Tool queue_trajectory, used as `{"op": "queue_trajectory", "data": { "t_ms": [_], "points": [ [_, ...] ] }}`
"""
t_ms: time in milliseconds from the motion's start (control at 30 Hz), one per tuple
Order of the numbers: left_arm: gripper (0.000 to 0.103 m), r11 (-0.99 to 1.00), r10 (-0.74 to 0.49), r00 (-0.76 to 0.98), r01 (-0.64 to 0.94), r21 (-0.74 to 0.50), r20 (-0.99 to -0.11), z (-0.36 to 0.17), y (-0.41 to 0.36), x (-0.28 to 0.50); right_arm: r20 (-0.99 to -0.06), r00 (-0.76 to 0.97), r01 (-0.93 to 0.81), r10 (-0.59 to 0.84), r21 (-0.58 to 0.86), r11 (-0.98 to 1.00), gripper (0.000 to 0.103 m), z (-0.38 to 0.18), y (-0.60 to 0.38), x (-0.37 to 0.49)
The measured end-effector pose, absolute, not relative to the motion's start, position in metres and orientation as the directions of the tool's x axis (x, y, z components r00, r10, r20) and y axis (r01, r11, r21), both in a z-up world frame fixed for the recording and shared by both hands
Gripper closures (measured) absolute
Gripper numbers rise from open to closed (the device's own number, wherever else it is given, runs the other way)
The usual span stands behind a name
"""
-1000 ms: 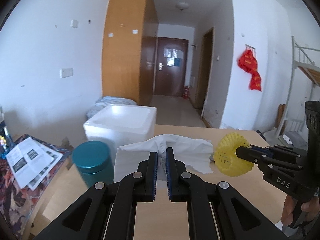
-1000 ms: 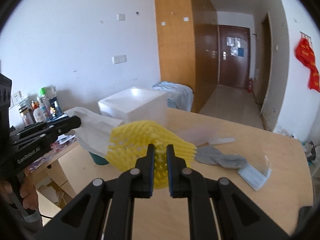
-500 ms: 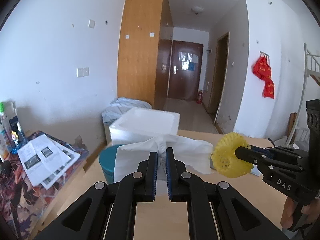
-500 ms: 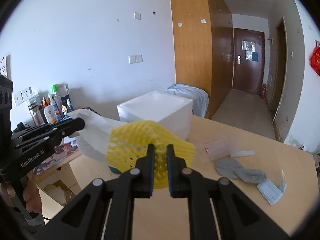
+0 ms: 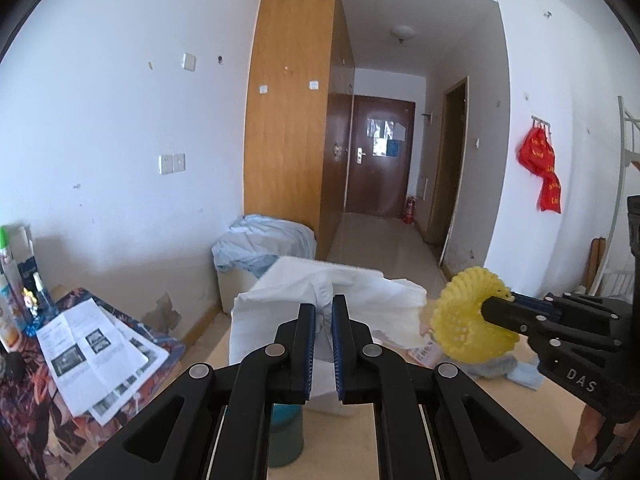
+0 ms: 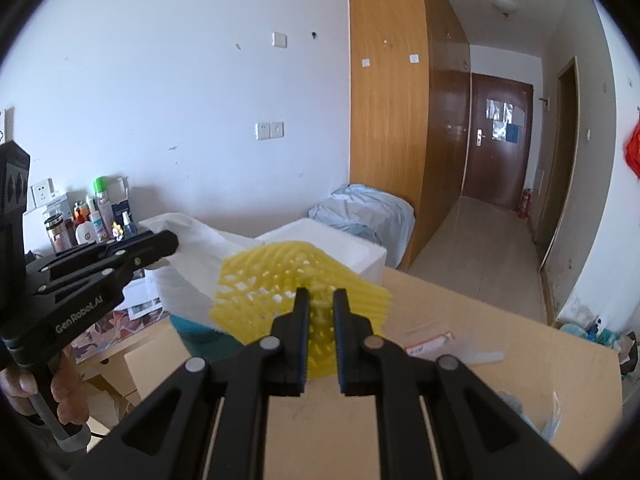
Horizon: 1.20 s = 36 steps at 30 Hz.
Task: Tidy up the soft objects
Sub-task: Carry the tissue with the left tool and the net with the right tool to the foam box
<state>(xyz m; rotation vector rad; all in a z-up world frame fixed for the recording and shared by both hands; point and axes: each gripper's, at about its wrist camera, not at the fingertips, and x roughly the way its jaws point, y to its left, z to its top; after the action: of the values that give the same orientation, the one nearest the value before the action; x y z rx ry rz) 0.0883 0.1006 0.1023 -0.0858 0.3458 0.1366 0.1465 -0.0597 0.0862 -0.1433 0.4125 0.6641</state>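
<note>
In the left wrist view my left gripper (image 5: 323,308) is shut on a bunched white cloth (image 5: 368,296), held up in the air. To its right, my right gripper (image 5: 486,309) pinches a yellow foam net (image 5: 464,324). The right wrist view shows the right gripper (image 6: 321,300) shut on that yellow net (image 6: 264,284), above the wooden table (image 6: 480,312). There the left gripper (image 6: 174,242) holds the white cloth (image 6: 192,268) at the left, over a teal canister (image 6: 192,330). A white foam box (image 6: 348,244) stands just behind both loads.
A grey sock (image 5: 494,366) and a pale blue mask (image 5: 526,378) lie on the table with a plastic packet (image 6: 428,342). A side desk at the left holds bottles (image 6: 96,216) and printed papers (image 5: 92,352). A blue bundle (image 5: 264,240) sits by the wardrobe.
Both grippers have risen with cloth and net still held. The table has dropped lower in both views, and the cloth now covers the foam box in the left view.
</note>
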Motion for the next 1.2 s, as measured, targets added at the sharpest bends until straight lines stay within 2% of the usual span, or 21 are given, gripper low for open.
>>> {"op": "queue_trajectory", "data": {
  "t_ms": [333, 467, 900, 1200],
  "points": [
    [0.094, 0.990, 0.108, 0.954, -0.129, -0.059, -0.281, 0.121, 0.108, 0.129, -0.399, 0.728, -0.610, 0.557, -0.008, 0.792, 0.089, 0.093, -0.063, 0.171],
    [0.094, 0.990, 0.103, 0.953, -0.126, -0.063, -0.284, 0.116, 0.108, 0.153, -0.405, 0.729, -0.610, 0.553, -0.016, 0.792, 0.089, 0.090, -0.062, 0.177],
    [0.094, 0.990, 0.065, 0.909, -0.109, -0.085, -0.412, 0.087, 0.104, 0.221, -0.429, 0.737, -0.583, 0.522, -0.013, 0.812, 0.089, 0.082, -0.073, 0.190],
    [0.094, 0.983, 0.101, 0.843, -0.168, -0.080, -0.529, 0.061, 0.107, 0.248, -0.430, 0.737, -0.579, 0.521, -0.005, 0.815, 0.089, 0.085, -0.074, 0.192]
  ]
}}
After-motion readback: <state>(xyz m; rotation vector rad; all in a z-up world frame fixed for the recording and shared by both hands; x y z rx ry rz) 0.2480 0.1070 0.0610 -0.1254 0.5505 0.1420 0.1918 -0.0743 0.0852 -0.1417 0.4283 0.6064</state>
